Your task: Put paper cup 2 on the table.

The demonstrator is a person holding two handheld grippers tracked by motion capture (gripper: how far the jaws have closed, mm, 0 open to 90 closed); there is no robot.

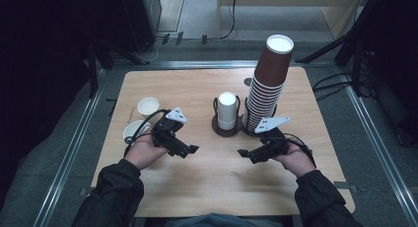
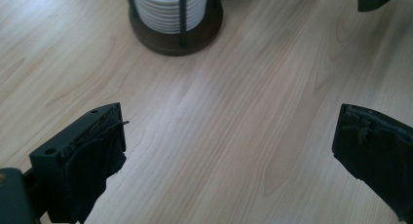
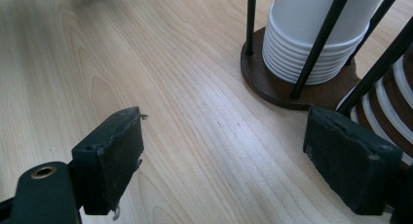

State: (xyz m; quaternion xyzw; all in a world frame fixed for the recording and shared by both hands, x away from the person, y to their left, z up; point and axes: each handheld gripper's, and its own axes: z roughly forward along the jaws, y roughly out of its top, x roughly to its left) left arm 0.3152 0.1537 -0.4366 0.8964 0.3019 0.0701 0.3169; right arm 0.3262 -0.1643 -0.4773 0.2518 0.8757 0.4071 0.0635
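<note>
Cups are what's up here: a short white stack (image 1: 227, 110) sits in the dark wire holder (image 1: 217, 124) mid-table, just beside a tall leaning brown stack (image 1: 266, 86). Paper cups look light and crushable, so I'd pinch gently by the top rim. Count: two stacks, plus two loose cups (image 1: 148, 106) at the left. Left gripper (image 1: 189, 150) and right gripper (image 1: 245, 153) both have jaws spread wide, empty, hovering over the table (image 1: 207, 177).
</note>
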